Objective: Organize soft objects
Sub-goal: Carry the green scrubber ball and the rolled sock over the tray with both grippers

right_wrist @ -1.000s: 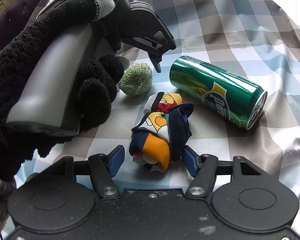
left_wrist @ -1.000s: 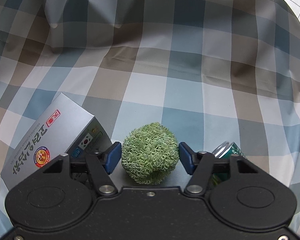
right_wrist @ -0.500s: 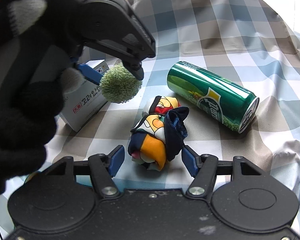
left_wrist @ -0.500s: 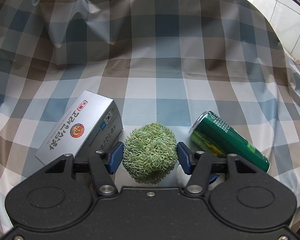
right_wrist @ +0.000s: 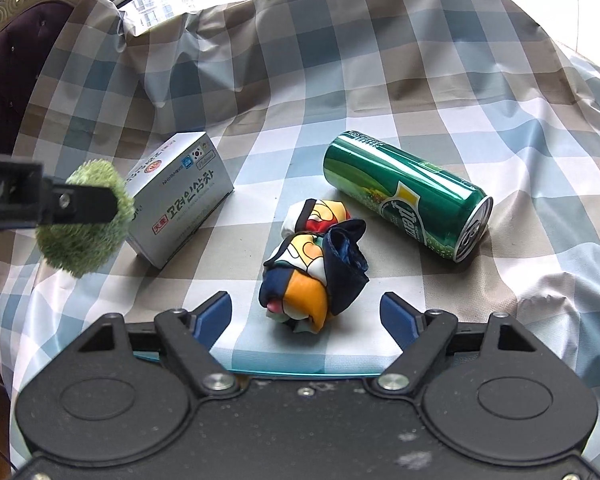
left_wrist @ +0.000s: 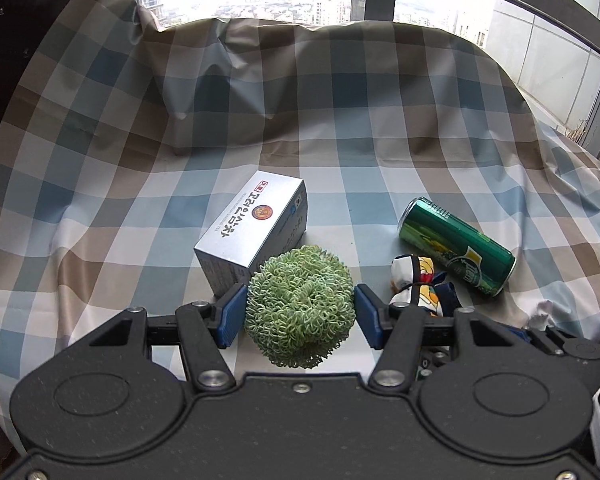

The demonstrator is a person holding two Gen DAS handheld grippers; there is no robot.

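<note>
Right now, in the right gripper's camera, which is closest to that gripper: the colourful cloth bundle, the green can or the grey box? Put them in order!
From the right gripper, whose jaws are opening:
1. Colourful cloth bundle, straight ahead, just past the fingertips, untouched.
2. Green can, farther back on the right, lying on its side.
3. Grey box, back left.
The can and box are nearly too close to call.

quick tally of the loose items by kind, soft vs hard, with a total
Soft: 2, the green scrubber ball and the colourful cloth bundle
Hard: 2, the green can and the silver box
Total: 4
</note>
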